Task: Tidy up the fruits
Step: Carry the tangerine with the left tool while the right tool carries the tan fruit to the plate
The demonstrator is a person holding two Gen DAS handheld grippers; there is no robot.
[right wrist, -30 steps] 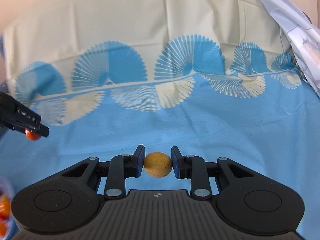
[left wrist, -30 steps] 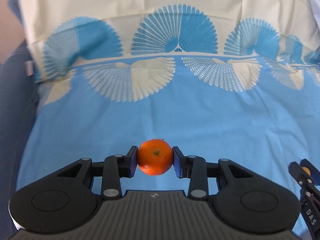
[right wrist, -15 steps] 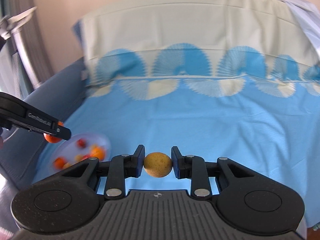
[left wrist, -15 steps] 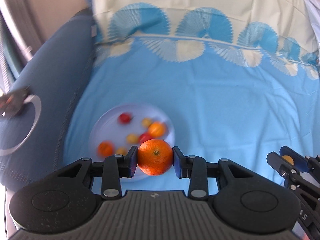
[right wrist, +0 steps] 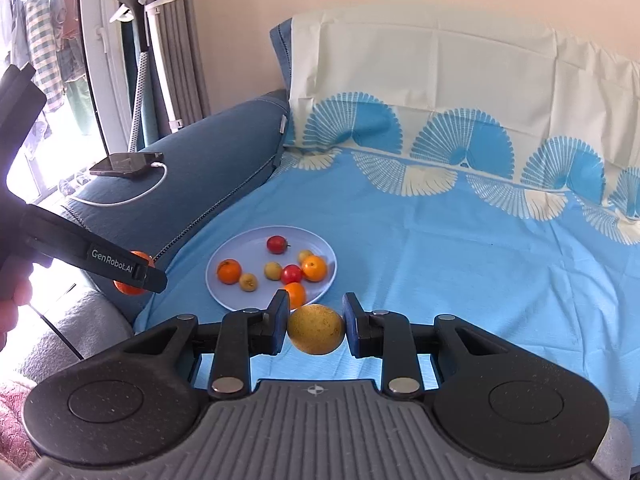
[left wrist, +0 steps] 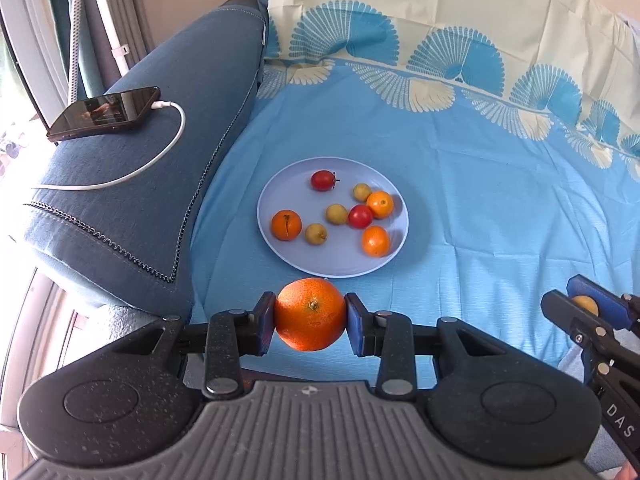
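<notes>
My left gripper (left wrist: 310, 316) is shut on an orange mandarin (left wrist: 310, 314), held in the air just short of the near rim of a pale blue plate (left wrist: 276, 184). The plate lies on the blue sheet and holds several small fruits: orange, red and yellow-green ones. My right gripper (right wrist: 316, 330) is shut on a yellow-green round fruit (right wrist: 316, 330), also near the plate (right wrist: 320, 250) and to its right. In the left wrist view the right gripper (left wrist: 586, 306) shows at the right edge with its fruit. In the right wrist view the left gripper (right wrist: 138, 272) shows at the left with the mandarin.
A blue sofa arm (left wrist: 132, 184) rises left of the plate, with a phone (left wrist: 104, 114) and a white charging cable (left wrist: 160, 152) on it. A cream and blue patterned sheet (left wrist: 480, 152) covers the seat and backrest. A window and a standing steamer (right wrist: 140, 40) are at the far left.
Both grippers have swung left with their fruits still held. The plate, the sofa arm and the phone have come into view. The plate now sits farther from the left gripper's fingers.
</notes>
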